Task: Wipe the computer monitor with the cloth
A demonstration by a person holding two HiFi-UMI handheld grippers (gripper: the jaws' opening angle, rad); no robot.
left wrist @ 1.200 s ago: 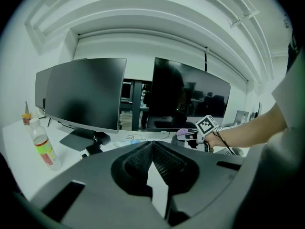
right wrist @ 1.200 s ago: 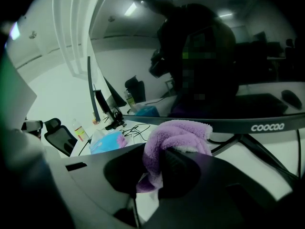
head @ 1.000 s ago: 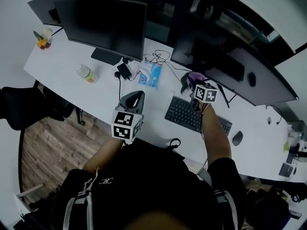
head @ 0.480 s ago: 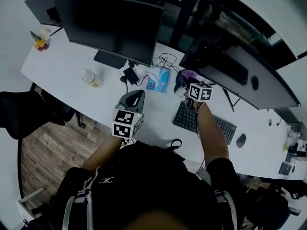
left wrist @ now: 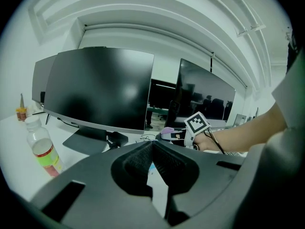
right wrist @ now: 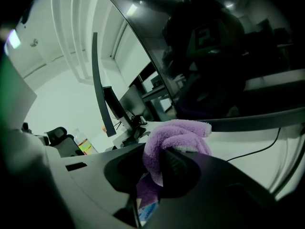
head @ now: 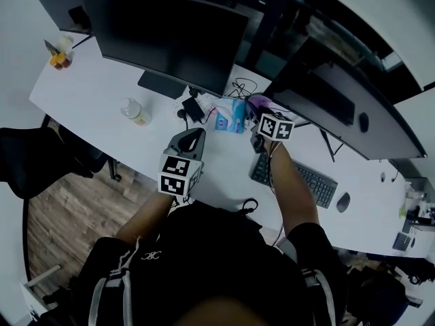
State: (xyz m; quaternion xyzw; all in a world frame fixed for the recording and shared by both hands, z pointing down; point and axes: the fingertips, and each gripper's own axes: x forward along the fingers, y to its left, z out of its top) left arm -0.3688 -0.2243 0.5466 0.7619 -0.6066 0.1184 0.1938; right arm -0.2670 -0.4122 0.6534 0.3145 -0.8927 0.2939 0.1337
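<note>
The right gripper [right wrist: 164, 162] is squeezed tight on the purple cloth [right wrist: 177, 133], right next to the bottom corner of the big dark monitor [right wrist: 214, 56]. The left gripper [left wrist: 152, 151] is closed with nothing in it, near the front of the desk [head: 102, 94]. The cloth looks soft, light and floppy, so I think holding its bunched middle works best, and the screen may scratch, so rub gently.

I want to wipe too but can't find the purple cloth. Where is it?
The purple cloth is pinched in the right gripper, near the right-hand monitor's lower edge, just right of the blue packet in the head view.
</note>
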